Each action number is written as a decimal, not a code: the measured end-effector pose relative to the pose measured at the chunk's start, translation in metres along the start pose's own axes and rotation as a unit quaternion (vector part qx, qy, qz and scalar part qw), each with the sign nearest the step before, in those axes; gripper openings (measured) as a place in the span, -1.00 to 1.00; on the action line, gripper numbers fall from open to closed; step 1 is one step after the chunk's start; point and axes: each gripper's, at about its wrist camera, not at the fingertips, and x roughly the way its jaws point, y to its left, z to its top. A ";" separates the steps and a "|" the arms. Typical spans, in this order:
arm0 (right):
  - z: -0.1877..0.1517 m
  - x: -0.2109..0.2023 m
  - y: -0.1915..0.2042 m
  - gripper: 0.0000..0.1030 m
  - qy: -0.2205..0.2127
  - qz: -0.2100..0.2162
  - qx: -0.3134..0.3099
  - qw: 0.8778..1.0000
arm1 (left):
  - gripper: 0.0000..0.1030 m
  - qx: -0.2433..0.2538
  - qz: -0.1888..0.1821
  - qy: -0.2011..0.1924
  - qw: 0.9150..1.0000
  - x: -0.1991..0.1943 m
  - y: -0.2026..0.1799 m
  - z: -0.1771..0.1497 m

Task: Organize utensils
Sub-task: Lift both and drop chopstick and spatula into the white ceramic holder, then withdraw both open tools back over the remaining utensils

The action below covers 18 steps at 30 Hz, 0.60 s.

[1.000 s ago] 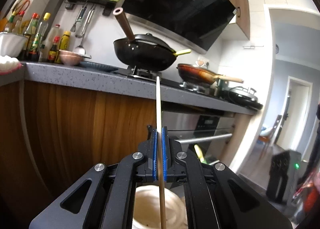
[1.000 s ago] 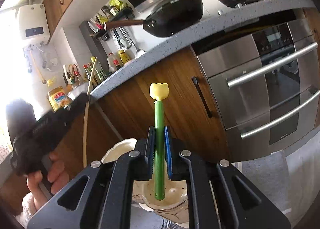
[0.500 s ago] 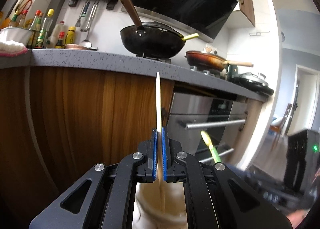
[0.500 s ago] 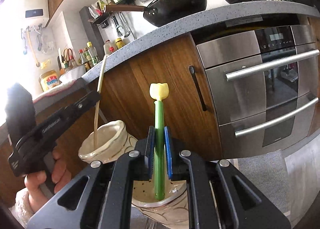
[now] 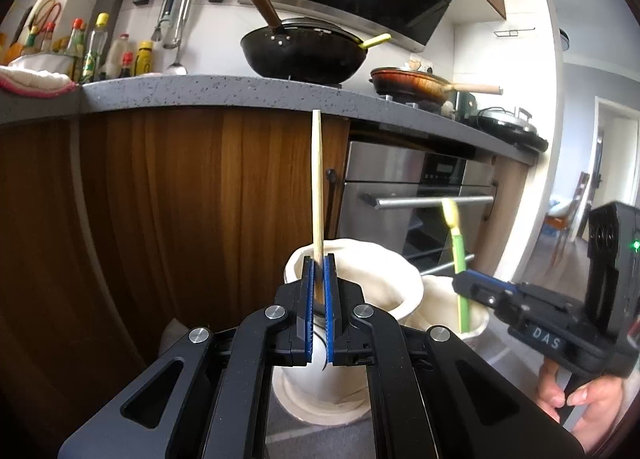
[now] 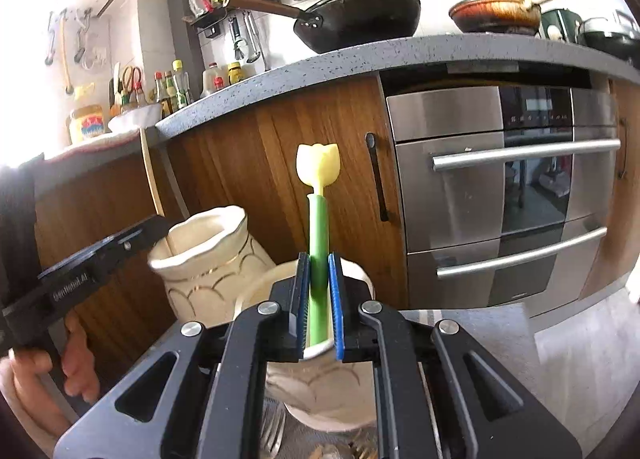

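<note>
My left gripper (image 5: 319, 271) is shut on a thin wooden chopstick (image 5: 317, 187) that stands upright, its lower end down inside a cream ceramic jar (image 5: 360, 287). In the right wrist view that jar (image 6: 208, 255) stands left of a second cream jar (image 6: 320, 387). My right gripper (image 6: 319, 271) is shut on a green utensil with a yellow tulip-shaped end (image 6: 318, 171), whose lower end reaches into the second jar. The left view shows the green utensil (image 5: 458, 255) and the right gripper (image 5: 476, 291) at the second jar (image 5: 444, 299).
A wooden cabinet front (image 5: 180, 219) and a steel oven (image 6: 500, 187) rise just behind the jars. The grey worktop (image 5: 200, 91) above carries a black wok (image 5: 304, 55), a pan and bottles. A fork (image 6: 272, 431) lies below the right gripper. A hand (image 5: 580, 399) holds the right gripper.
Both grippers have come down: the jars have risen in both views and the chopstick and the green utensil now reach into them. The worktop sits higher in view.
</note>
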 end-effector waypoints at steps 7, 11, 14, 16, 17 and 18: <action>-0.004 -0.008 -0.004 -0.81 0.002 -0.002 0.019 1.000 | -0.90 0.003 0.010 0.000 1.000 -0.004 0.003 0.003; -0.003 -0.014 -0.004 -0.81 -0.006 -0.003 0.022 1.000 | -0.86 0.001 0.014 -0.006 1.000 -0.008 0.005 0.005; -0.003 -0.016 -0.005 -0.78 -0.008 -0.010 0.021 1.000 | -0.70 0.001 0.017 -0.010 1.000 -0.010 0.005 0.005; -0.004 -0.016 -0.006 -0.75 -0.006 -0.014 0.022 1.000 | -0.69 0.005 0.021 -0.012 1.000 -0.012 0.004 0.005; -0.004 -0.015 -0.006 -0.74 -0.004 -0.015 0.023 1.000 | -0.68 0.005 0.022 -0.012 1.000 -0.012 0.004 0.005; -0.005 -0.016 -0.007 -0.69 -0.004 -0.016 0.025 1.000 | -0.67 0.005 0.022 -0.012 1.000 -0.012 0.003 0.005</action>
